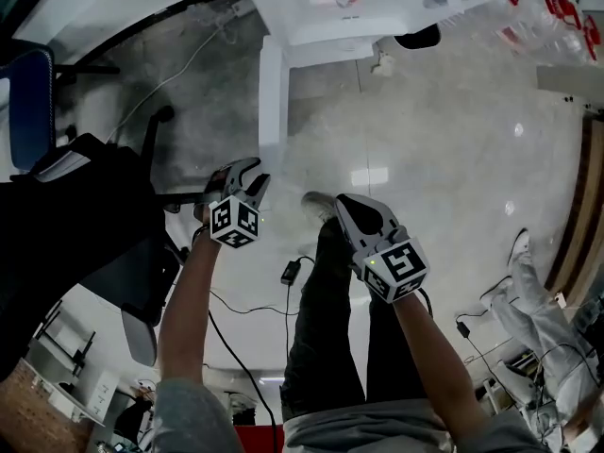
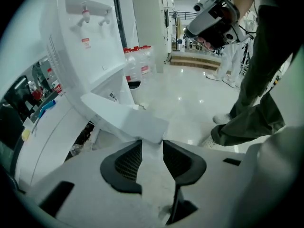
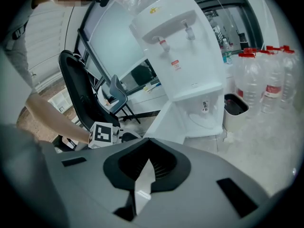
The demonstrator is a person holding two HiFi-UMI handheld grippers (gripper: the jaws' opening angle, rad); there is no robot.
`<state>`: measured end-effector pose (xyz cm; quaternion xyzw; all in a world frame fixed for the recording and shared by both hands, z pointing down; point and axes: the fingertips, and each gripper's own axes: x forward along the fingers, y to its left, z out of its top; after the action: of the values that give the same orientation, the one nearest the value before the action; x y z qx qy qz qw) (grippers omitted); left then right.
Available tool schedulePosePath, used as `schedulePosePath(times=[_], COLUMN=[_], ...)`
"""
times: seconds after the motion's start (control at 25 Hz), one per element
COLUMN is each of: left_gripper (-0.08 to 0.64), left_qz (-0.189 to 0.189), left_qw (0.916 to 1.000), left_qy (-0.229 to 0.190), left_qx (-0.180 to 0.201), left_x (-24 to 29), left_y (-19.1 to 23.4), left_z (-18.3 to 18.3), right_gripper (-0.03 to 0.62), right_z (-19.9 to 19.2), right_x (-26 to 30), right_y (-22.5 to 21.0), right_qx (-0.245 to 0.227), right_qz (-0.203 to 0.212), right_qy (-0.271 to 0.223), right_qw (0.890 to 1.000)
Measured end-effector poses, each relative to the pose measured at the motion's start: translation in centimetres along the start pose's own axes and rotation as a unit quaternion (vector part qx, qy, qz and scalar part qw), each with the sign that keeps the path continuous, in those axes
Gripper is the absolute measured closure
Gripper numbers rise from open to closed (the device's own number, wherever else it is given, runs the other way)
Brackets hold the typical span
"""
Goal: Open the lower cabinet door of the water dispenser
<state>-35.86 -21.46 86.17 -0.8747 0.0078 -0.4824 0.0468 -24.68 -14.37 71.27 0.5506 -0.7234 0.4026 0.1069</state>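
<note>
The white water dispenser (image 1: 321, 8) (image 2: 80, 42) (image 3: 180, 42) stands ahead of me. Its lower cabinet door (image 1: 272, 92) (image 2: 128, 120) (image 3: 171, 120) is swung out from the body. In the left gripper view the door's free edge runs down into the gap between the black pads. My left gripper (image 1: 253, 176) (image 2: 152, 144) is shut on that edge, jaws about half apart. My right gripper (image 1: 332, 202) (image 3: 148, 141) hangs to the right, away from the dispenser, fingertips together and holding nothing. It also shows high up in the left gripper view (image 2: 213, 18).
Large water bottles with red caps (image 3: 266, 75) (image 2: 137, 61) and a dark bin (image 3: 235, 106) stand right of the dispenser. A black office chair (image 1: 123, 243) (image 3: 80, 94) is close on the left. Cables (image 1: 291, 272) lie on the floor. Someone in white (image 1: 528, 300) stands at the right.
</note>
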Motion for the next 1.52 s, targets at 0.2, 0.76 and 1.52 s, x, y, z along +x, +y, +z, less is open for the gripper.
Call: schedulePosePath(times=[0.2,0.76,1.52], left_gripper=[0.416,0.439,0.540], left_qz=[0.018,0.101,0.141], left_qw=[0.9993,0.9610,0.8816], left_qy=[-0.005,-0.119,-0.291], left_qx=[-0.033,-0.228,-0.344], left_x=[-2.2,-15.6,-35.1], left_y=[-1.0,-6.3,-17.1], left_z=[0.9,10.9,30.2], right_gripper=[0.583,0.583,0.583], right_z=[1.0,2.4,7.3], right_x=[-2.4,-14.8,-32.6], right_y=[1.2,4.7,11.3], right_qx=[-0.020,0.014,0.016], right_qz=[0.015,0.018,0.043], right_qy=[-0.007,-0.072,-0.168], right_qw=[1.000,0.997,0.985])
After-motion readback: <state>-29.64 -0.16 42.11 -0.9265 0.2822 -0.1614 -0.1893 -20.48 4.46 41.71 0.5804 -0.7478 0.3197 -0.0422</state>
